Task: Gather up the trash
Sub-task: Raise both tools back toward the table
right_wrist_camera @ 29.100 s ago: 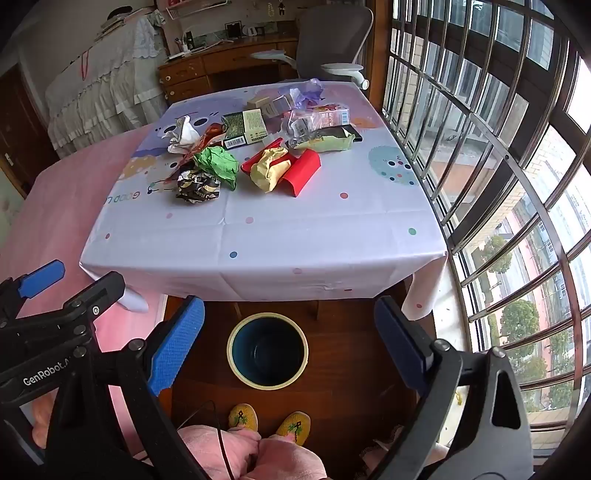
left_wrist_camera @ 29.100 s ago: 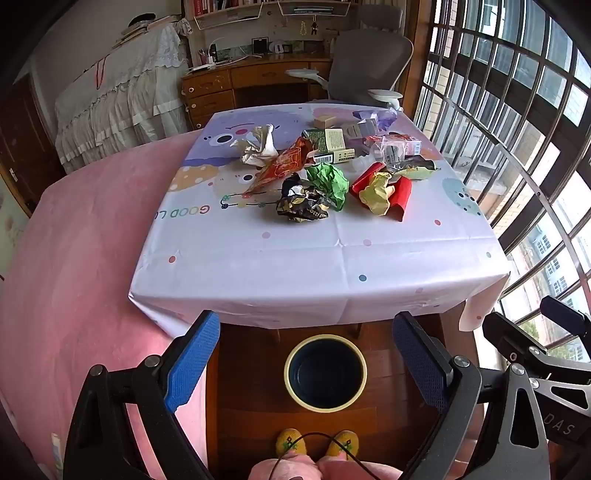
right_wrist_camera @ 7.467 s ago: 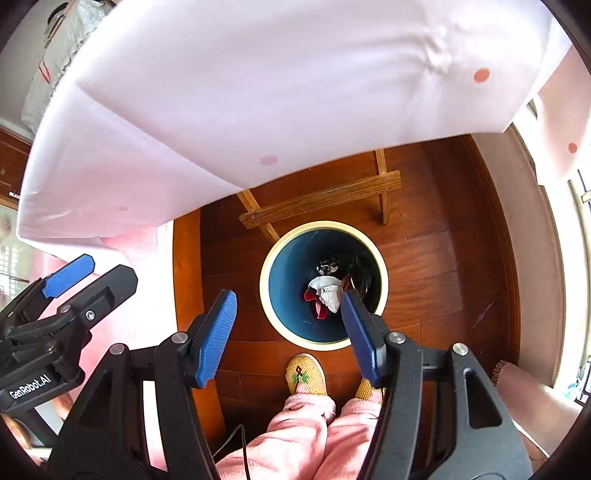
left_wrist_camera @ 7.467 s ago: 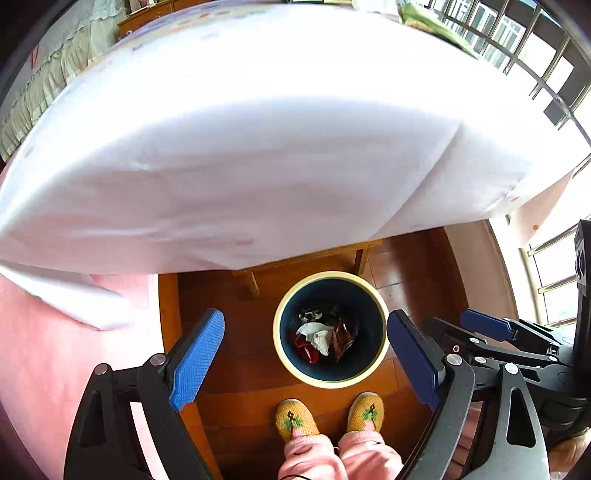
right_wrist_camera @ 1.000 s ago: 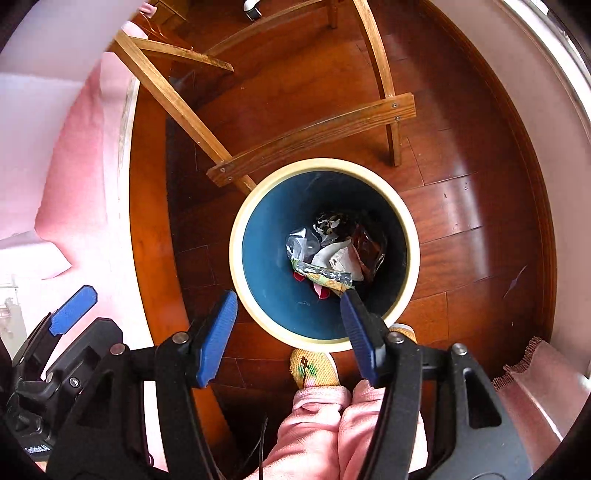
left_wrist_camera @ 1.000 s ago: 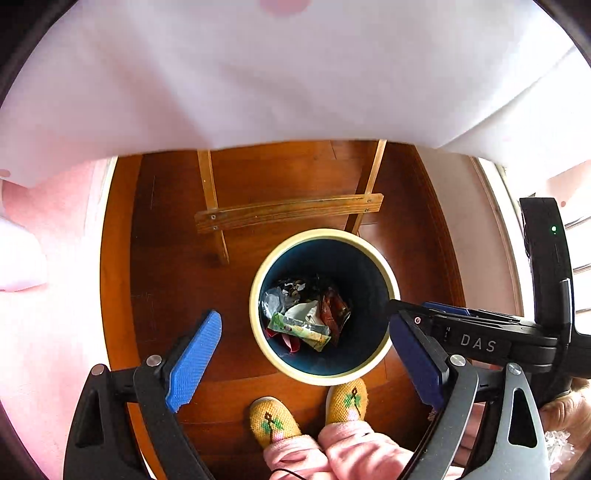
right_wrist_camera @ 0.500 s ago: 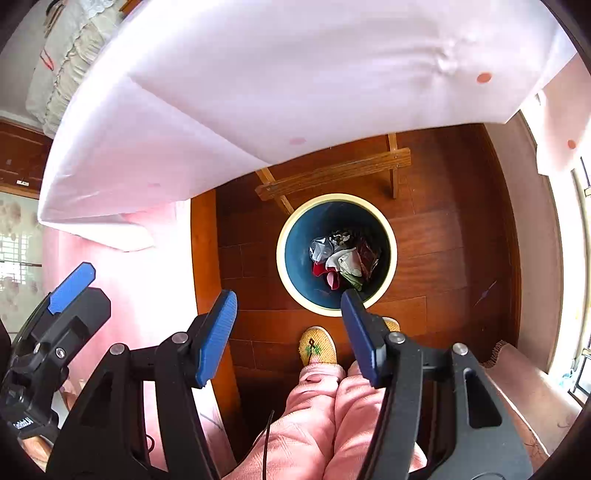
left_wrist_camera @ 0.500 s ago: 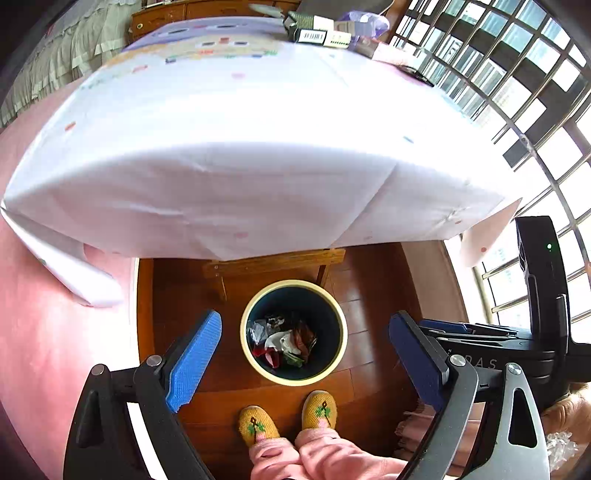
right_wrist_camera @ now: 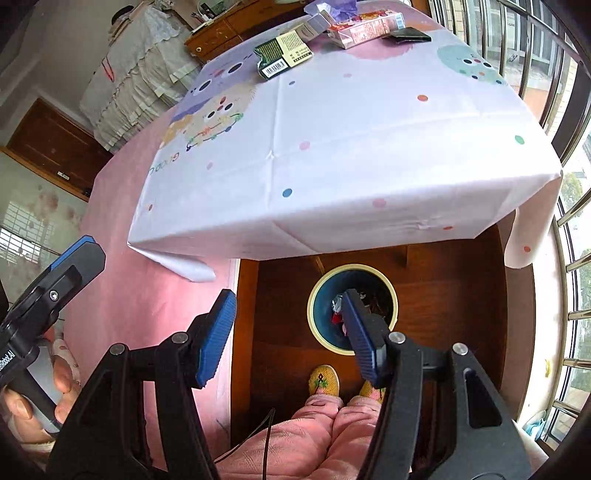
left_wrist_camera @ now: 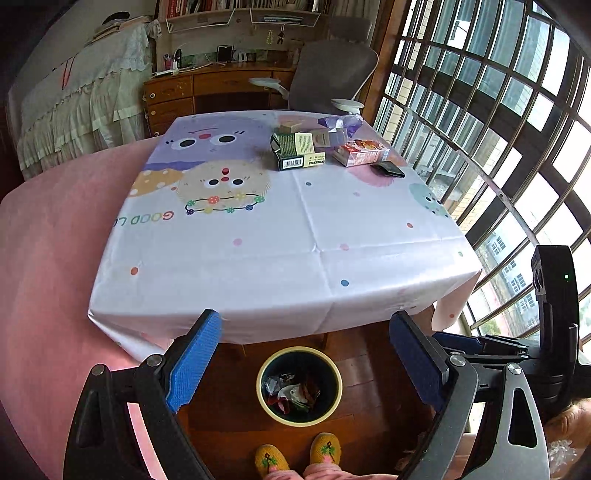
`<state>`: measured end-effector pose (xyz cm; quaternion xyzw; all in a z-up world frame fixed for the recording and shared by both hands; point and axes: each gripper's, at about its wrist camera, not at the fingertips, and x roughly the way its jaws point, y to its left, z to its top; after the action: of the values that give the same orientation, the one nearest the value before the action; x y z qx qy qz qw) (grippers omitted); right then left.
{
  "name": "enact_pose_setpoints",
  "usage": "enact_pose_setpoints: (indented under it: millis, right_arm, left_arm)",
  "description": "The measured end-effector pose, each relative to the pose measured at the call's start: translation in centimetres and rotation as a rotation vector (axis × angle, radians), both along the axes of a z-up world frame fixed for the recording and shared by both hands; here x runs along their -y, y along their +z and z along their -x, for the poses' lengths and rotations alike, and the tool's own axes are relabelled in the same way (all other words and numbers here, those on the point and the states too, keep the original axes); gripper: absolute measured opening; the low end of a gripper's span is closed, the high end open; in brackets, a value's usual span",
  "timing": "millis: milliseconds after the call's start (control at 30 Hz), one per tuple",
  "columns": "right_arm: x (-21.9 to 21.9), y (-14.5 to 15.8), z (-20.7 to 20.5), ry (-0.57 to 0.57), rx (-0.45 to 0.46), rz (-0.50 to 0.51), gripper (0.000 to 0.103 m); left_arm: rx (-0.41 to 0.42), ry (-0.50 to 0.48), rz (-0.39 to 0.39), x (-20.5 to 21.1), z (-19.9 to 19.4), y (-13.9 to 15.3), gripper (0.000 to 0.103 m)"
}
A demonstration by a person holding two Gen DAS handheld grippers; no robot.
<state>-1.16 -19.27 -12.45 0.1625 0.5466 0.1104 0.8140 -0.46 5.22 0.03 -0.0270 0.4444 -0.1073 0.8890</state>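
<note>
On the floor under the table's near edge stands a blue bin with a cream rim (left_wrist_camera: 300,349) (right_wrist_camera: 351,267), holding crumpled wrappers (left_wrist_camera: 295,393). Far across the tablecloth lie a green carton (left_wrist_camera: 295,151) (right_wrist_camera: 284,53), a pink carton (left_wrist_camera: 360,152) (right_wrist_camera: 365,26), a black packet (left_wrist_camera: 388,170) (right_wrist_camera: 406,34), a purple wrapper (left_wrist_camera: 341,120) and a small grey box (left_wrist_camera: 328,138). My left gripper (left_wrist_camera: 304,360) hangs open and empty over the near table edge. My right gripper (right_wrist_camera: 288,330) is open and empty too, its right finger (right_wrist_camera: 360,332) in front of the bin.
A patterned white tablecloth (left_wrist_camera: 258,236) drapes over a pink one (left_wrist_camera: 55,240). Window bars (left_wrist_camera: 498,129) run along the right. A grey office chair (left_wrist_camera: 332,74) and a wooden desk (left_wrist_camera: 207,88) stand behind the table. The person's yellow slippers (left_wrist_camera: 295,458) rest beside the bin.
Both grippers have risen and tilted up from the bin, so the tabletop and the trash on it show now. Both stay open and empty.
</note>
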Motion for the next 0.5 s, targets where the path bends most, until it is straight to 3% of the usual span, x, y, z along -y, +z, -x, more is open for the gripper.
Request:
enact_pose_setpoints:
  millis: [300,500]
  right_arm:
    - [1.7,5.8,-3.7,-0.01,0.14,-0.004,0.056]
    - [2.9,8.2,-7.2,-0.043,0.21,0.017,0.056]
  left_arm:
    - [0.062,0.0,-0.081,3.0,-4.4,7.1,0.094]
    - [0.05,-0.006,-0.095,3.5,-8.8,8.3,0.093]
